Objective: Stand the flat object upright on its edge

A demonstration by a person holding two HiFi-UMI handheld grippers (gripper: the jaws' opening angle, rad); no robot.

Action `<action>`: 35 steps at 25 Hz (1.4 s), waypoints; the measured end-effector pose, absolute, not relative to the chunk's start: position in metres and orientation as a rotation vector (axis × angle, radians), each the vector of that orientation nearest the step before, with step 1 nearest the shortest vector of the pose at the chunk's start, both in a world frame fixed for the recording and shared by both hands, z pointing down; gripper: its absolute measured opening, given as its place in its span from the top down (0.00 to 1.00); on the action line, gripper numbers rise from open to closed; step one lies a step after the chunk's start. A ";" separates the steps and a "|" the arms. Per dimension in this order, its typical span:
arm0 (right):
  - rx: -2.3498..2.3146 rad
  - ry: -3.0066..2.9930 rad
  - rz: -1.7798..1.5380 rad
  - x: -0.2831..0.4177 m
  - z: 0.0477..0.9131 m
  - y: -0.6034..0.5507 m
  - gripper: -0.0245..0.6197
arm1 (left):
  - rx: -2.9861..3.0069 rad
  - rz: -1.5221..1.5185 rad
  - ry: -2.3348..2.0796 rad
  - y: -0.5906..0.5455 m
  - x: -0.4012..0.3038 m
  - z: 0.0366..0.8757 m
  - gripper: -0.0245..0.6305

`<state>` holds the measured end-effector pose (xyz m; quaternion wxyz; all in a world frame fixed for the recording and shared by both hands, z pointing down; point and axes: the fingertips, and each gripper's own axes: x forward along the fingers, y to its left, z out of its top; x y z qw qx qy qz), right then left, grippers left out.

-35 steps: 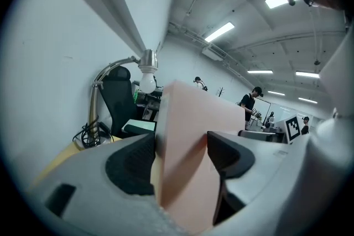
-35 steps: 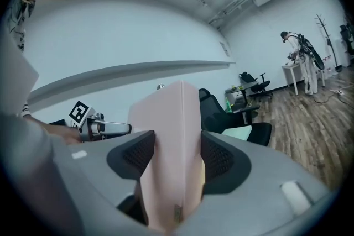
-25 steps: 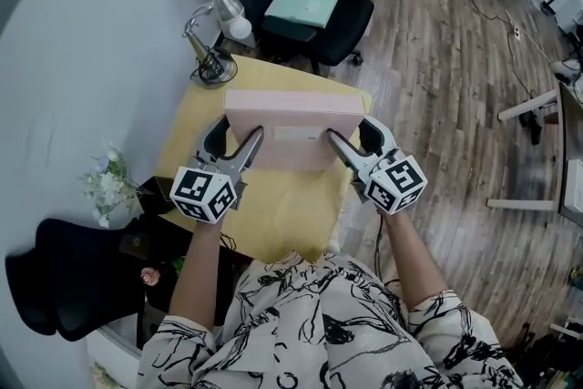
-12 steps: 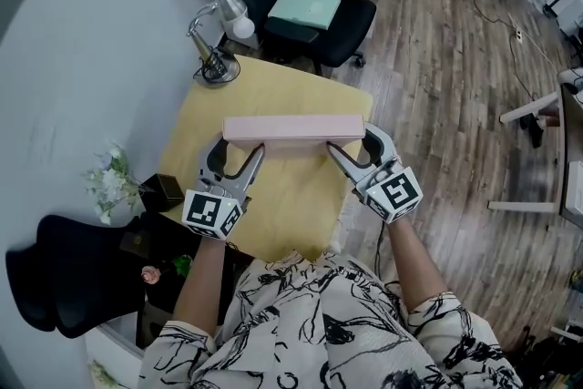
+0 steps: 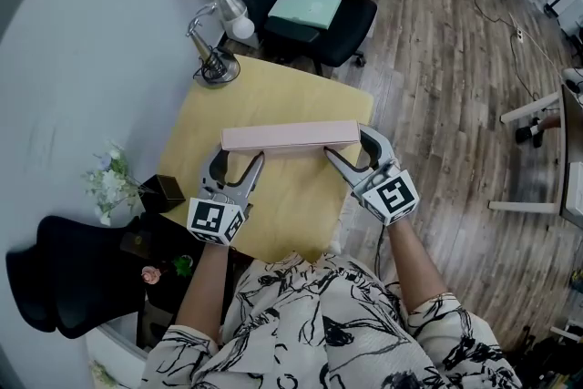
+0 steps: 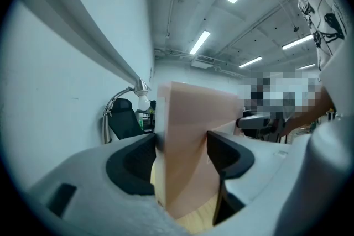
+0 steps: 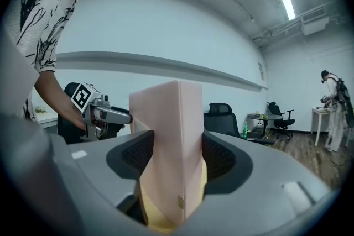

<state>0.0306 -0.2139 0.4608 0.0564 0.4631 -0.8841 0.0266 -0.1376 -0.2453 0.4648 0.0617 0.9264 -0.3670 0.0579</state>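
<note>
Pink box (image 5: 290, 137): head view gives only its upper edge; its contact with the yellow table (image 5: 273, 96) is hidden beneath it; pads of left gripper (image 5: 237, 159) and right gripper (image 5: 349, 148) hidden under the box ends there; both gripper views lose the box's bottom behind gripper bodies; desk lamp (image 6: 141, 98) base hidden; distant person (image 7: 332, 108) too small to tell.

The pink box (image 5: 290, 137) is a flat, pale slab with plain sides and sharp corners. It stands upright on a long edge, so from above only its narrow top face shows. That face is a level strip just above the frame's centre, over the yellow tabletop (image 5: 273, 96). Both gripper views show it mid-frame as a tall, thin wall.
</note>
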 end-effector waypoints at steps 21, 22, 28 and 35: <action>1.402 -2.720 0.175 0.033 0.464 -0.219 0.49 | 2.855 0.194 -1.091 -0.250 -0.138 0.465 0.51; 1.405 -2.718 0.177 0.034 0.464 -0.219 0.49 | 2.855 0.196 -1.090 -0.250 -0.138 0.466 0.51; 1.410 -2.713 0.198 0.035 0.468 -0.218 0.48 | 2.845 0.191 -1.088 -0.250 -0.138 0.467 0.51; 1.418 -2.707 0.216 0.037 0.472 -0.218 0.47 | 2.835 0.199 -1.084 -0.251 -0.138 0.470 0.51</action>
